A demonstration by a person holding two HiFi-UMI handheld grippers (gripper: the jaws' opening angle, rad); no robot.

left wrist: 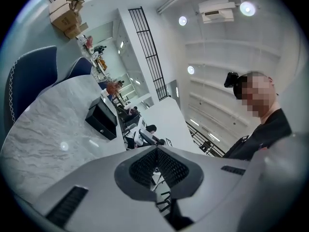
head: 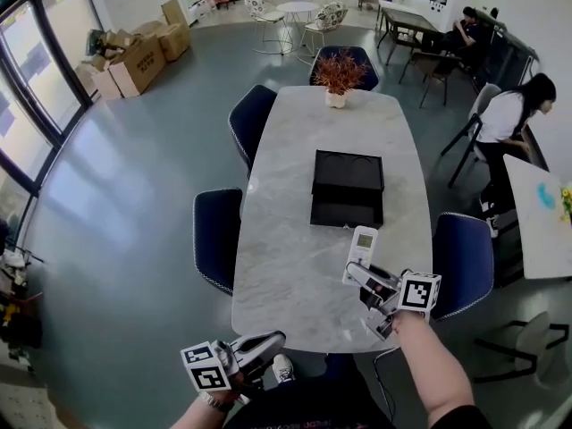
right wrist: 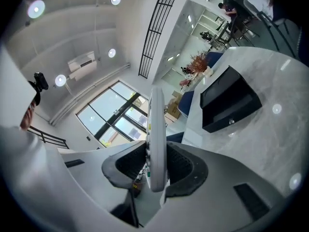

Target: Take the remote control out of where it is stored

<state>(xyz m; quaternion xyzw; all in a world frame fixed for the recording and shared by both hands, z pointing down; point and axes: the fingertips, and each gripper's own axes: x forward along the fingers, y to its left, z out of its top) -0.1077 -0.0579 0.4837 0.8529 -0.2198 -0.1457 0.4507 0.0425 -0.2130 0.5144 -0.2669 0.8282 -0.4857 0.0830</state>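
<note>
Mostly done. Remote control (head: 362, 245) out of the black storage box (head: 348, 189), held over the near right part of the table (head: 295, 195), on the box's near side and not touching it. Pinched edge-on at its near end by right gripper (head: 359, 277). Long axis near-to-far, free end pointing far, toward the box. Left gripper (head: 271, 340) pressed together, empty, off the table's near left edge. Probably only putting down left.

The remote control (right wrist: 156, 139) shows edge-on; its buttons (right wrist: 147, 159) seem unreadable.
</note>
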